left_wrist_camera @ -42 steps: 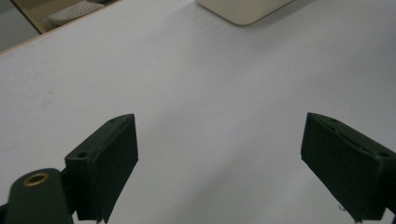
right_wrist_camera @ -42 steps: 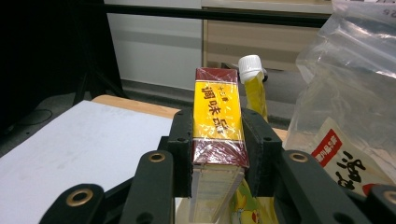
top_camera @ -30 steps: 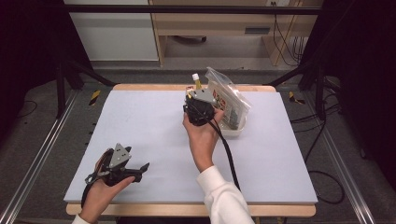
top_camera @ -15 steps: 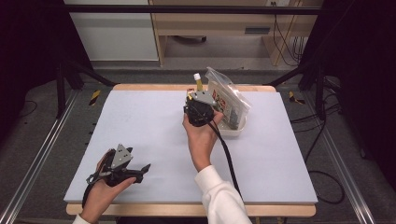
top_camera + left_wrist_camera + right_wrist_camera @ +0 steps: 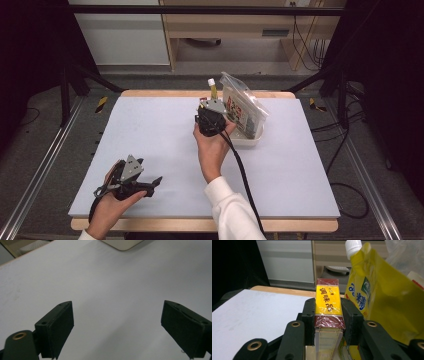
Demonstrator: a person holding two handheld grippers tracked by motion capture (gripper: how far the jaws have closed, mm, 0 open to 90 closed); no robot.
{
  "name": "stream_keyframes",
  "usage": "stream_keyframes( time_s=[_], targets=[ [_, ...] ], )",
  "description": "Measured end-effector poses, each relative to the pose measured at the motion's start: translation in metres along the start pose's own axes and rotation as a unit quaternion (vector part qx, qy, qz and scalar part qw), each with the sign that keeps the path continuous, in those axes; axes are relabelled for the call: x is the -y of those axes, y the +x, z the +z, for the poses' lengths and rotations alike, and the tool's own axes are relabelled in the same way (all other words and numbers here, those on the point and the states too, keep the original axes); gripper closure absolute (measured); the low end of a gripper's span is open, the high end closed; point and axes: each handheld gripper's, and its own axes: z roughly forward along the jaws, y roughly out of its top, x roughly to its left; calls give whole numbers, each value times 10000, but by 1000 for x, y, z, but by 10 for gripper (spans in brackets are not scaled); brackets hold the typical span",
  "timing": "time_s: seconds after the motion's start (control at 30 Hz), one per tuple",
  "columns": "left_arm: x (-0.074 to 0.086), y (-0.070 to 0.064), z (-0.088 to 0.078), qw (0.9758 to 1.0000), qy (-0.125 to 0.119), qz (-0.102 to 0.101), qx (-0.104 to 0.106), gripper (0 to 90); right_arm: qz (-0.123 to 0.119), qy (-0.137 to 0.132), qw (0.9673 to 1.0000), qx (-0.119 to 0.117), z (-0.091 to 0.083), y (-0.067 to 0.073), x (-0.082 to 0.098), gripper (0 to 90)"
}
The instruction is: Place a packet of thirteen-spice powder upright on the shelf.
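From above, your right gripper (image 5: 212, 106) sits near the far edge of the desk (image 5: 150, 130), just beside the white tray (image 5: 248, 140) that holds a clear bag (image 5: 245, 107) and a yellow pouch (image 5: 213, 90). Your left gripper (image 5: 150, 183) rests near the desk's near left corner, well apart from the tray.

In the left gripper view, the left gripper's (image 5: 117, 322) jaws stand wide apart over bare desk, with nothing between them.

In the right gripper view, your right gripper (image 5: 328, 315) is clamped on a red-and-yellow box (image 5: 328, 303), pads pressing both narrow sides, with the pouch (image 5: 374, 297) just beside it. You appear to be either lifting the box out of the tray or setting it in; I cannot tell which. Either way, keep it upright and clear of the pouch.
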Motion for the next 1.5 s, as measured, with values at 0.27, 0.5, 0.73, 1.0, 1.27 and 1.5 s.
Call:
stream_keyframes(
  time_s=[0.27, 0.5, 0.73, 1.0, 1.27, 1.5],
  targets=[
    [0, 0, 0, 10000, -6, -8, 9, 110, -31, 143, 9999, -15, 5, 2, 9, 675],
    [1, 2, -2, 10000, 6, -36, -33, 110, -75, 261, 9996, -116, 11, 0, 11, 663],
    [2, 2, -3, 10000, -1, -39, -73, 110, -151, 343, 9986, -384, 8, -5, 12, 588],
    [2, 4, -3, 9999, 8, -29, -156, 110, -401, 225, 9969, -634, -14, -5, 12, 512],
    [3, 7, -4, 9996, -40, -118, -272, 110, -682, 257, 9930, -924, -41, -13, 17, 380],
    [4, 8, -3, 9996, -40, -135, -257, 99, -841, 281, 9898, -1113, -64, -26, 18, 259]
  ],
)
